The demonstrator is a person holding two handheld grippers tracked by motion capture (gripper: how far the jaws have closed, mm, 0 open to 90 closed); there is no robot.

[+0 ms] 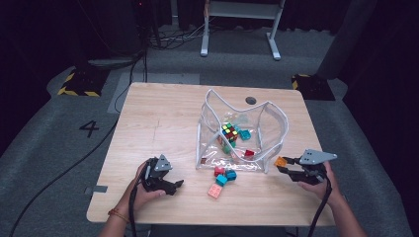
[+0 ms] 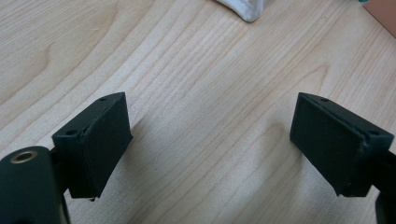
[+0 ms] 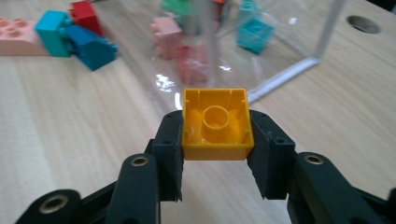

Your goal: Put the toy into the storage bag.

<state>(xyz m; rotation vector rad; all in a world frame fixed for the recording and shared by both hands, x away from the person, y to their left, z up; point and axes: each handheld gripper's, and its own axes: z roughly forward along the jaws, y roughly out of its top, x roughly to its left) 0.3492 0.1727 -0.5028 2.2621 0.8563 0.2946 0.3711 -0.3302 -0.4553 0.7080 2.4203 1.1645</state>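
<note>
Grey floor marked "4"; right hand-held gripper clamping yellow brick, left hand-held gripper agape.

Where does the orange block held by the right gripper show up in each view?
High view: orange block right of the clear bag, between the right gripper's fingers.
Left gripper view: not in it.
Right gripper view: centre, hollow underside toward the camera.
Shared landmark: the bag's white edge.
</note>
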